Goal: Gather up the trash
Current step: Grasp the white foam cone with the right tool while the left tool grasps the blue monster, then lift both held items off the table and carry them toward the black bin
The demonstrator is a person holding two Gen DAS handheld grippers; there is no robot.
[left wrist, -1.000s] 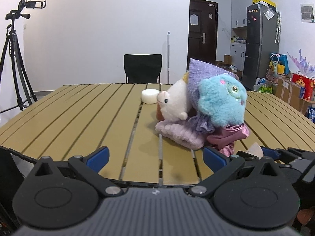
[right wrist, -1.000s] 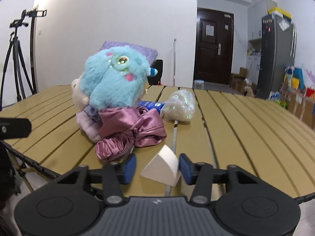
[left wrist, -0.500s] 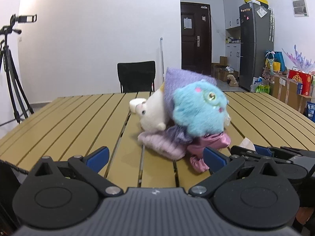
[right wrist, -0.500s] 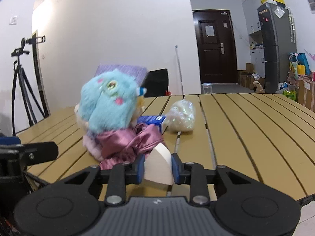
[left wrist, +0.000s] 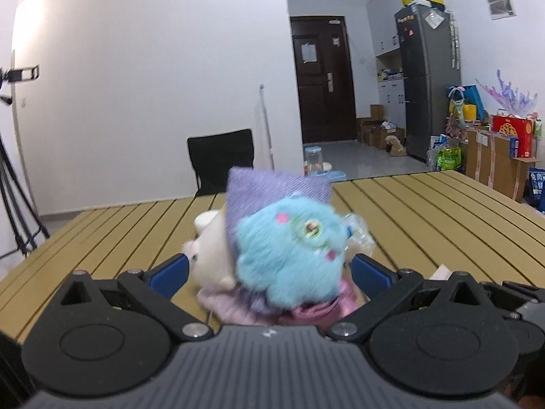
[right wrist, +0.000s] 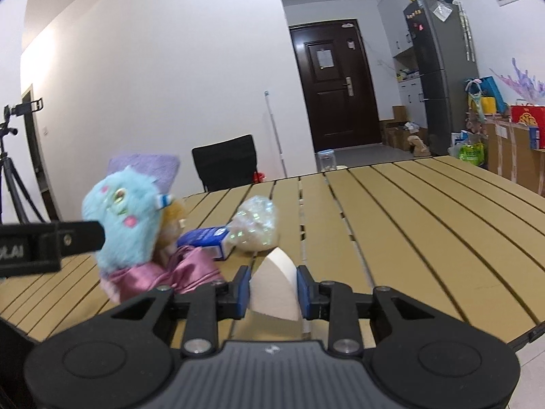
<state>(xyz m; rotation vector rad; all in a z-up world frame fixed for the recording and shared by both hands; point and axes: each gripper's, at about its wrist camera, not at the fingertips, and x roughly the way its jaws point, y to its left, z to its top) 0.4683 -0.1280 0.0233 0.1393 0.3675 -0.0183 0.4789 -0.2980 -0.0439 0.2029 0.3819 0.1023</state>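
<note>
At the near edge of the slatted worktop (right wrist: pixel 425 225), just in front of the blue plush monster (right wrist: pixel 126 221), the right gripper (right wrist: pixel 274 289) now has its fingers clenched on the white wedge of paper trash (right wrist: pixel 275 289), which a second ago sat loose between wider-set fingers. That piece looks secured and ready to carry off, while the crumpled clear plastic (right wrist: pixel 255 226) and small blue carton (right wrist: pixel 206 237) beside the plush still wait. The left gripper (left wrist: pixel 269 274) hangs released and empty, framing the plush.
</note>
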